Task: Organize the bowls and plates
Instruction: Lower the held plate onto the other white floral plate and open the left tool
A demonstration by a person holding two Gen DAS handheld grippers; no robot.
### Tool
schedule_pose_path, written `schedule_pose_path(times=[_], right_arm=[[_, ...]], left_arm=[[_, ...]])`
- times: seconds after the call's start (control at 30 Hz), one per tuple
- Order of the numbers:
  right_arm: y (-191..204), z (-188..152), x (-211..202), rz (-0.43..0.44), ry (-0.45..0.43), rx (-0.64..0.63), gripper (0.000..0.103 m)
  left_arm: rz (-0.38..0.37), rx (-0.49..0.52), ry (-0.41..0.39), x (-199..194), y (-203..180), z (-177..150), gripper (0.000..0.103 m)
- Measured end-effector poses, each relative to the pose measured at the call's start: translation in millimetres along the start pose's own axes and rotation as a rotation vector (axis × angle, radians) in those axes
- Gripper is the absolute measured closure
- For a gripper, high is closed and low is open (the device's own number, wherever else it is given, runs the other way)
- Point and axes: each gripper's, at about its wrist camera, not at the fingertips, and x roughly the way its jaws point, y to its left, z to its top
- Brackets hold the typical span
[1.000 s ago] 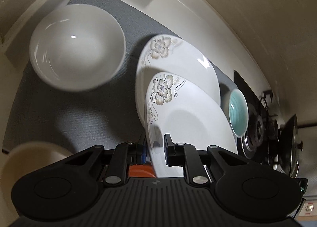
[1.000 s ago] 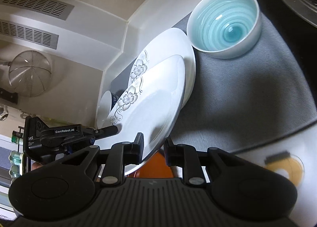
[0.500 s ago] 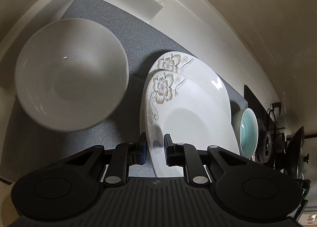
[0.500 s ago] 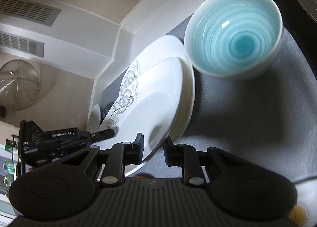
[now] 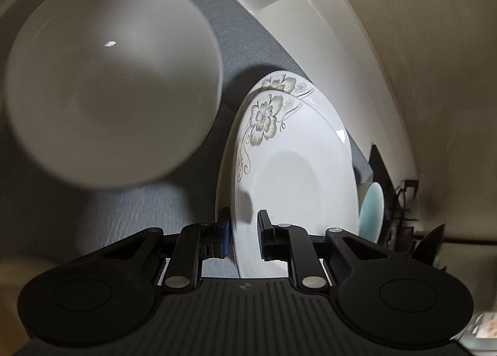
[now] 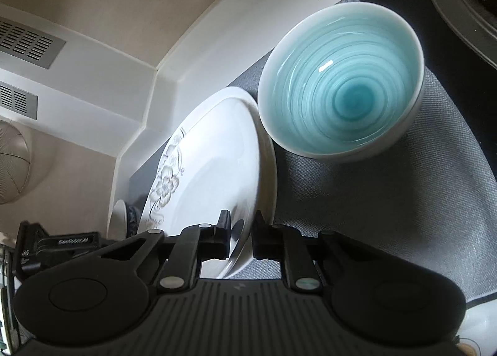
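Both grippers hold one white plate with a grey flower pattern (image 5: 298,182), one at each rim. My left gripper (image 5: 243,236) is shut on its near rim. My right gripper (image 6: 240,236) is shut on the opposite rim of the same plate (image 6: 211,166). The plate sits nearly flush over a second flowered plate (image 5: 281,82) on the grey mat (image 5: 124,210); that lower plate's rim also shows in the right wrist view (image 6: 270,169). A large white bowl (image 5: 108,101) stands left of the plates. A teal bowl (image 6: 341,82) stands right of them, also visible in the left wrist view (image 5: 371,213).
The grey mat (image 6: 388,194) lies on a white counter against a cream wall (image 5: 419,60). A black stove with a pan (image 6: 459,1) is beyond the teal bowl. A mesh strainer (image 6: 12,166) hangs at the left. A small white dish (image 6: 118,219) stands behind the plates.
Both grippers have lowered the held plate onto the lower plate, so the two flower patterns now nearly overlap. The white bowl and teal bowl loom larger as the cameras came closer.
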Motion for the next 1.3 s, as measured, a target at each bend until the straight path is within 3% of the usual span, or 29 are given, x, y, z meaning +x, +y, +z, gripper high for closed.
schedule_pose_path(times=[0.17,0.37,0.53,0.57,0.63,0.7,0.77,1.3], right_arm=[[-1.7,-2.1,-2.7,-0.017,-0.034,0.024,0.090],[-4.2,-4.1,-4.4,-0.026,-0.070,0.050,0.092],[-1.8,-5.0,-4.3,-0.040,-0.077,0.036,0.092],[0.1,-4.7,-3.7,-0.046,-0.077,0.028,0.091],[6.4,-4.4,-4.9,-0.069,-0.079,-0.003,0.091],[14.9,-3.9,-5.9,-0.095,-0.068,-0.052,0.090],[16.3,-1.5,-6.2,-0.093,-0.040,-0.067,0.087],[26.0,-3.3,-22.9,-0.206,0.023,-0.162,0.086]], left_arm=[[-0.019,-0.041,0.004,-9.4,2.1,-23.6,0.076],[-0.056,-0.100,0.021,-14.7,9.6,-31.0,0.076],[-0.057,-0.072,0.004,-16.7,6.4,-42.6,0.076],[-0.047,-0.062,0.002,-15.3,4.4,-44.4,0.077],[-0.004,-0.076,-0.009,-12.3,4.9,-45.2,0.091],[-0.018,-0.102,-0.003,-8.4,13.7,-40.0,0.093],[-0.046,-0.141,-0.003,-6.8,22.6,-36.6,0.094],[-0.036,-0.093,-0.027,-13.6,22.1,-38.0,0.096]])
